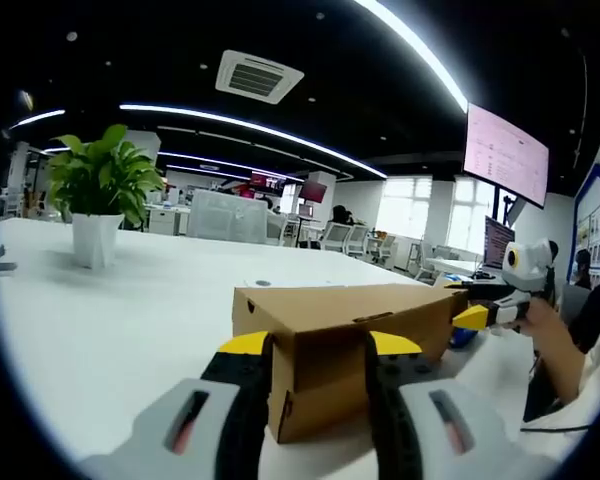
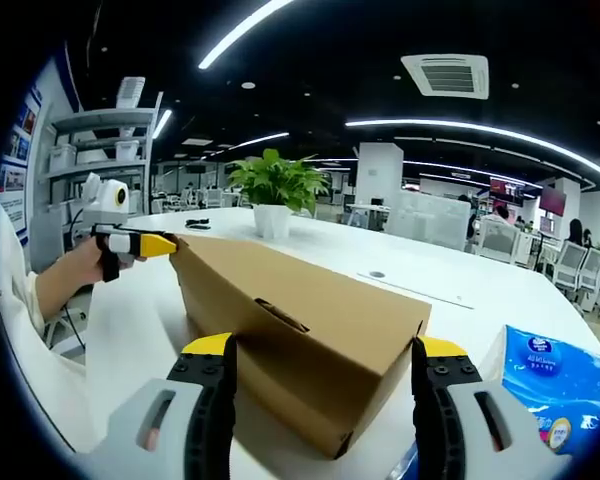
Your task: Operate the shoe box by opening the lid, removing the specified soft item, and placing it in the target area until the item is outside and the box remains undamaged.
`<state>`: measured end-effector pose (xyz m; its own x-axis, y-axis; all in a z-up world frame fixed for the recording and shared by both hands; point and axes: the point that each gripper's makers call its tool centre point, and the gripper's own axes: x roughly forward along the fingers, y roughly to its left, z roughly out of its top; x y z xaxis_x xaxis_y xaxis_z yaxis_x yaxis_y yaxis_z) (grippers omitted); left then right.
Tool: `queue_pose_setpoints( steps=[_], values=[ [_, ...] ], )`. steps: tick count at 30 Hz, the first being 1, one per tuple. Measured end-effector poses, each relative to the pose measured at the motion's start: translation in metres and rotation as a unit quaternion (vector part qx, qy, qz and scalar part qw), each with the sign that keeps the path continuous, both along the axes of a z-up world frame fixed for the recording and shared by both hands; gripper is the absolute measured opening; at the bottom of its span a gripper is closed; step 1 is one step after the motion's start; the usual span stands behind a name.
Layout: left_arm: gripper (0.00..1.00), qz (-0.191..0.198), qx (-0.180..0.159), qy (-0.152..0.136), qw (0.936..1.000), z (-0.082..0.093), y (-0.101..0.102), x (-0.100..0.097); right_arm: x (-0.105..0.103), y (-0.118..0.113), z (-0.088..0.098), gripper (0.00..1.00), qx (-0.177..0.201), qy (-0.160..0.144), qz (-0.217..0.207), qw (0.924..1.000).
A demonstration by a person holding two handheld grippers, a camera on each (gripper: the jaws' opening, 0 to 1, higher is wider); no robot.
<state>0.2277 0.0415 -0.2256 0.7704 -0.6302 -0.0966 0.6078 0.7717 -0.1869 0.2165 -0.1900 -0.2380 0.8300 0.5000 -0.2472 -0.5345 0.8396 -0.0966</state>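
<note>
1. The brown shoe box (image 1: 352, 345) (image 2: 300, 325) lies flat on the white table (image 1: 120, 330) (image 2: 450, 275), with its lid shut. What is inside cannot be seen.
2. It is a long box. In the left gripper view one short end faces the camera and the long side runs away toward the other gripper. In the right gripper view a corner of the far short end is closest.
3. The left gripper (image 1: 320, 350) has its jaws apart, one on each side of the near short end. They sit close against the box, but if they squeeze it cannot be told.
4. The right gripper (image 2: 320, 360) has its jaws wide apart, one on each side of the box's near corner. It shows small in the left gripper view, at the far end of the box.
5. A hand (image 2: 85, 270) holds the left gripper, and its yellow tip touches the box's far end.
6. A blue soft pack (image 2: 550, 385) lies on the table just beside the box, next to the right jaw.
7. A green plant in a white pot (image 1: 98, 195) (image 2: 277, 195) stands farther along the table, well apart from the box.
</note>
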Motion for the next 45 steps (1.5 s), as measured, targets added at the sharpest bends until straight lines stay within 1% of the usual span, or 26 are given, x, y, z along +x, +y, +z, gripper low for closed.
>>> queue_pose_setpoints(
  steps=[6, 9, 12, 15, 17, 18, 20, 25, 27, 28, 29, 30, 31, 32, 33, 34, 35, 36, 37, 38, 39, 40, 42, 43, 44, 45],
  values=[
    [0.37, 0.0, 0.01, -0.013, 0.9999, -0.003, 0.004, -0.001, 0.0, 0.004, -0.003, 0.73, -0.01, -0.001, 0.001, 0.9999],
    [0.36, -0.001, -0.006, -0.009, 0.9999, -0.006, 0.006, -0.001, 0.001, 0.003, 0.0, 0.71, -0.03, -0.025, -0.006, 0.9992],
    [0.35, -0.001, -0.008, -0.007, 0.9999, -0.006, 0.004, -0.002, 0.002, 0.001, 0.001, 0.69, -0.053, -0.046, -0.019, 0.9973],
    [0.36, 0.0, 0.01, -0.014, 0.9999, -0.008, 0.002, -0.001, 0.0, 0.004, 0.002, 0.68, -0.077, -0.062, -0.014, 0.995],
    [0.38, -0.004, 0.02, -0.008, 0.9998, -0.012, 0.0, -0.002, 0.0, 0.004, 0.0, 0.66, -0.085, -0.061, -0.01, 0.9945],
    [0.39, -0.004, 0.017, -0.007, 0.9998, -0.012, 0.0, -0.002, 0.0, 0.005, -0.001, 0.66, -0.09, -0.064, -0.003, 0.9939],
    [0.39, -0.003, 0.013, -0.003, 0.9999, -0.013, 0.0, -0.002, 0.0, 0.003, -0.004, 0.65, -0.092, -0.06, -0.006, 0.9939],
    [0.39, -0.006, 0.009, -0.006, 0.9999, -0.014, 0.001, -0.002, -0.002, 0.005, -0.001, 0.63, -0.097, -0.07, -0.001, 0.9928],
    [0.39, -0.008, 0.031, -0.016, 0.9994, -0.016, 0.003, -0.001, -0.003, 0.005, 0.001, 0.6, -0.106, -0.086, 0.003, 0.9906],
    [0.42, -0.014, 0.067, -0.031, 0.9972, -0.019, 0.005, -0.001, -0.005, 0.006, 0.002, 0.58, -0.118, -0.095, 0.009, 0.9884],
    [0.47, -0.018, 0.092, -0.046, 0.9945, -0.02, 0.006, -0.001, -0.006, 0.007, 0.003, 0.56, -0.13, -0.105, 0.015, 0.9858],
    [0.51, -0.01, 0.11, -0.055, 0.9923, -0.02, 0.009, 0.0, -0.006, 0.006, 0.003, 0.54, -0.144, -0.115, 0.019, 0.9826],
    [0.56, 0.001, 0.134, -0.069, 0.9885, -0.02, 0.014, 0.002, -0.007, 0.005, 0.003, 0.53, -0.151, -0.119, 0.02, 0.9811],
    [0.58, -0.006, 0.146, -0.085, 0.9856, -0.018, 0.014, 0.001, -0.007, 0.006, 0.006, 0.52, -0.162, -0.136, 0.028, 0.9771],
    [0.58, -0.009, 0.144, -0.097, 0.9848, -0.015, 0.014, 0.001, -0.007, 0.007, 0.009, 0.51, -0.162, -0.148, 0.032, 0.975],
    [0.58, 0.005, 0.139, -0.104, 0.9849, -0.012, 0.02, 0.003, -0.01, 0.011, 0.009, 0.5, -0.155, -0.153, 0.052, 0.9746],
    [0.59, 0.005, 0.14, -0.112, 0.9837, -0.01, 0.022, 0.003, -0.015, 0.017, 0.015, 0.49, -0.147, -0.174, 0.079, 0.9704],
    [0.6, -0.002, 0.138, -0.118, 0.9834, -0.008, 0.022, 0.001, -0.015, 0.017, 0.017, 0.5, -0.139, -0.181, 0.078, 0.9704],
    [0.62, -0.005, 0.138, -0.128, 0.9822, -0.005, 0.022, 0.0, -0.015, 0.013, 0.016, 0.5, -0.143, -0.175, 0.072, 0.9716],
    [0.63, -0.004, 0.14, -0.14, 0.9802, -0.002, 0.022, 0.0, -0.016, 0.012, 0.016, 0.5, -0.147, -0.175, 0.072, 0.9709],
    [0.63, -0.007, 0.156, -0.164, 0.9741, 0.003, 0.022, -0.002, -0.018, 0.013, 0.022, 0.49, -0.162, -0.201, 0.084, 0.9623],
    [0.62, -0.011, 0.168, -0.178, 0.9695, 0.005, 0.021, -0.004, -0.019, 0.013, 0.024, 0.49, -0.166, -0.214, 0.085, 0.9588],
    [0.6, -0.019, 0.209, -0.207, 0.9555, 0.007, 0.018, -0.008, -0.022, 0.012, 0.026, 0.49, -0.176, -0.22, 0.085, 0.9558],
    [0.58, -0.024, 0.24, -0.223, 0.9446, 0.006, 0.015, -0.01, -0.024, 0.011, 0.029, 0.49, -0.182, -0.232, 0.085, 0.9519],
    [0.58, -0.029, 0.249, -0.235, 0.9392, 0.006, 0.01, -0.013, -0.024, 0.012, 0.032, 0.49, -0.186, -0.242, 0.083, 0.9487],
    [0.58, -0.033, 0.25, -0.239, 0.9378, 0.007, 0.007, -0.015, -0.026, 0.013, 0.034, 0.47, -0.204, -0.258, 0.089, 0.9401]
  ],
)
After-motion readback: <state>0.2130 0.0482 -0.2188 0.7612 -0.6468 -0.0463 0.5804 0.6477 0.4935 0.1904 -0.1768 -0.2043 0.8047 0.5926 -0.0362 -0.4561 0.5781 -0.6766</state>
